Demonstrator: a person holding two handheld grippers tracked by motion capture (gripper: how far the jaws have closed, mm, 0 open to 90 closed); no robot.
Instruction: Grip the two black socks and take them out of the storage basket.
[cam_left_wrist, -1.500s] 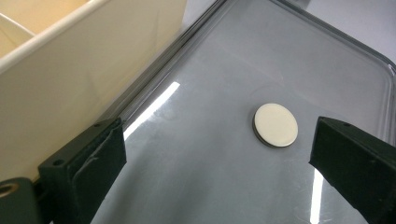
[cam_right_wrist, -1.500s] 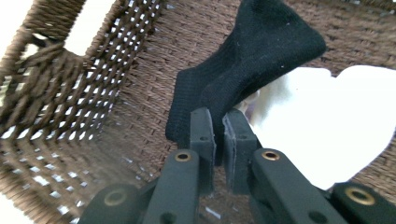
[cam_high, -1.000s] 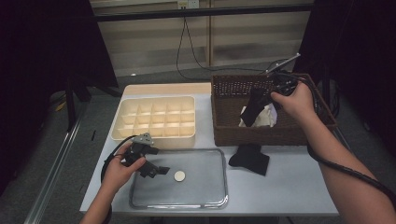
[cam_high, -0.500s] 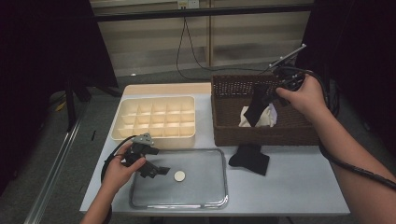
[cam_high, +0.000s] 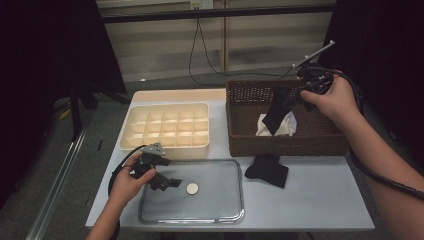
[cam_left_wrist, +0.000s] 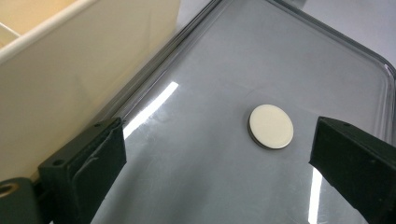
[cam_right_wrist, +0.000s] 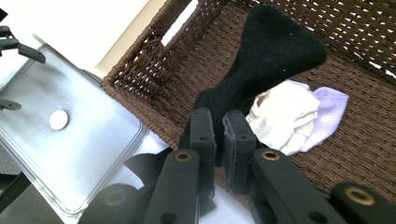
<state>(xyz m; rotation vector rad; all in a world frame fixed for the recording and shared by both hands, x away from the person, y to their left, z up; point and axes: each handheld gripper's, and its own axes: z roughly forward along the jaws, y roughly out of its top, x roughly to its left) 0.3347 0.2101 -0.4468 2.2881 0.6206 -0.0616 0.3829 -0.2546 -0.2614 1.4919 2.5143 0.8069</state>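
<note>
Hanging above the wicker basket (cam_high: 287, 137) at upper right, a black sock (cam_high: 276, 114) is pinched by the right gripper (cam_right_wrist: 219, 140); the left gripper (cam_left_wrist: 219, 154) jaws are spread over the glass tray (cam_high: 220, 212).

My right hand (cam_high: 334, 97) is raised out ahead of me, forearm stretched up from the lower right, wrist bent so the right gripper (cam_right_wrist: 218, 135) points down and back toward me, its jaws pressed nearly together on something dark. My left hand (cam_high: 129, 176) sits low and close, forearm short, holding the left gripper (cam_high: 167, 182) level with its jaws spread wide apart, nothing between them.
</note>
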